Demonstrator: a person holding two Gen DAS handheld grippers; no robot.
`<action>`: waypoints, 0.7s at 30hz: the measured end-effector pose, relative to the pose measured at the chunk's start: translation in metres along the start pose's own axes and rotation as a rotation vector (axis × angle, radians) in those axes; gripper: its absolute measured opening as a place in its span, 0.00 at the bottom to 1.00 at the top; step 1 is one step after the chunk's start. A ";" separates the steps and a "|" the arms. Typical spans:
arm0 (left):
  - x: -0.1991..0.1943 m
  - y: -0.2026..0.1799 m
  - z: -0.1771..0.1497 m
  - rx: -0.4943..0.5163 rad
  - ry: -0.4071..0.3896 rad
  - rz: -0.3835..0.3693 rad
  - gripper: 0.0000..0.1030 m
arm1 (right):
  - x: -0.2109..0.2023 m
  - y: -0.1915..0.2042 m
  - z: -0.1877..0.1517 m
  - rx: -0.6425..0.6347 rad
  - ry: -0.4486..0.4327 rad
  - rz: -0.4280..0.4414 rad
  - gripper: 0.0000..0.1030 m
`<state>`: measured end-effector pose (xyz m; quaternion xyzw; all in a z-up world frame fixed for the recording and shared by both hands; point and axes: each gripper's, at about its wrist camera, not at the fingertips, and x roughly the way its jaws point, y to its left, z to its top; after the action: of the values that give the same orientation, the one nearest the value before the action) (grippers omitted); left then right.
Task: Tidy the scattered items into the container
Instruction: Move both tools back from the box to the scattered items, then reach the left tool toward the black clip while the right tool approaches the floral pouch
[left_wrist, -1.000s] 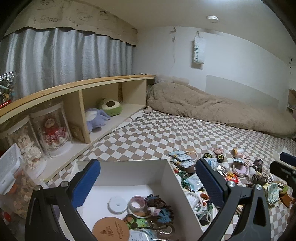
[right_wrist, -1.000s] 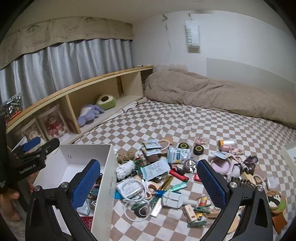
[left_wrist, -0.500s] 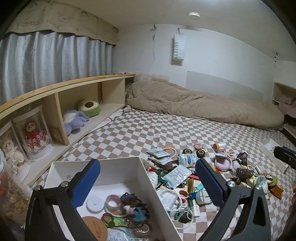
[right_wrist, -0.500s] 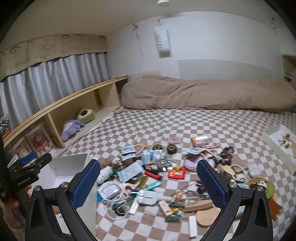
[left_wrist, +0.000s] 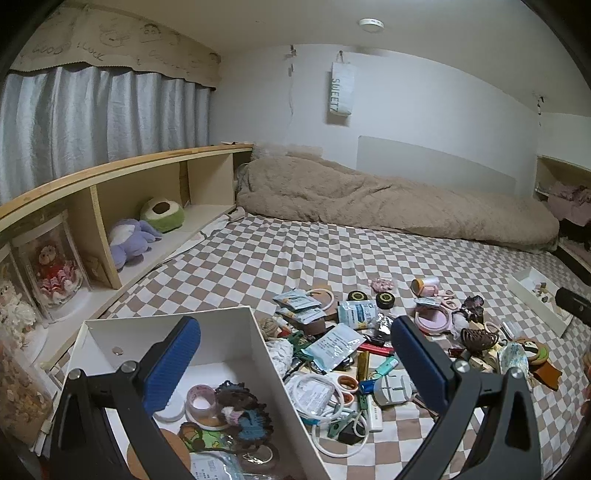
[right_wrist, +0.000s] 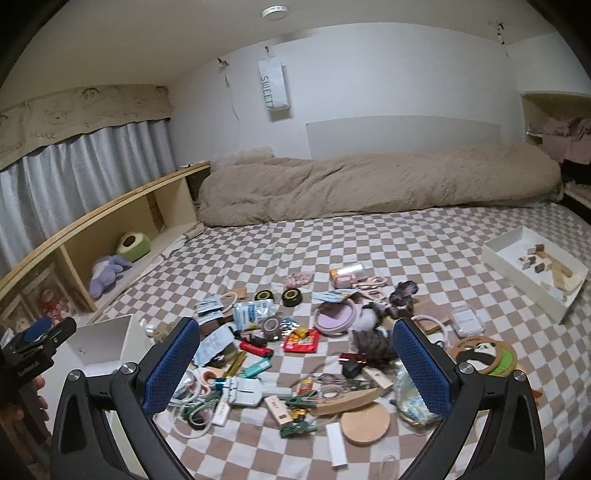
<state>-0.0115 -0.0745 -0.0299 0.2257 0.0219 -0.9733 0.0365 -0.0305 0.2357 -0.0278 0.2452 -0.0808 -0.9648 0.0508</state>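
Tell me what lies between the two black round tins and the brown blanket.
Only bare checkered bedsheet lies between the tins and the blanket; the right wrist view shows it.

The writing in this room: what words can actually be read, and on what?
"SWEET": white bag hanging on the wall.
"GOOD LUCK": curtain valance, among doodled faces.
Panda plaque: curved lettering, too small.
Packets on the bed: print too blurred.
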 end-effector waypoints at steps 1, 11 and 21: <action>0.000 -0.002 0.000 0.003 0.001 -0.005 1.00 | -0.001 -0.001 0.000 -0.001 -0.001 -0.004 1.00; 0.006 -0.030 -0.006 0.028 0.020 -0.101 1.00 | -0.005 -0.025 -0.004 0.034 -0.001 -0.022 1.00; 0.023 -0.072 -0.022 0.098 0.074 -0.185 1.00 | 0.012 -0.045 -0.018 0.055 0.058 -0.054 1.00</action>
<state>-0.0279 -0.0031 -0.0581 0.2601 -0.0038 -0.9634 -0.0655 -0.0355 0.2762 -0.0571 0.2762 -0.0991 -0.9558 0.0204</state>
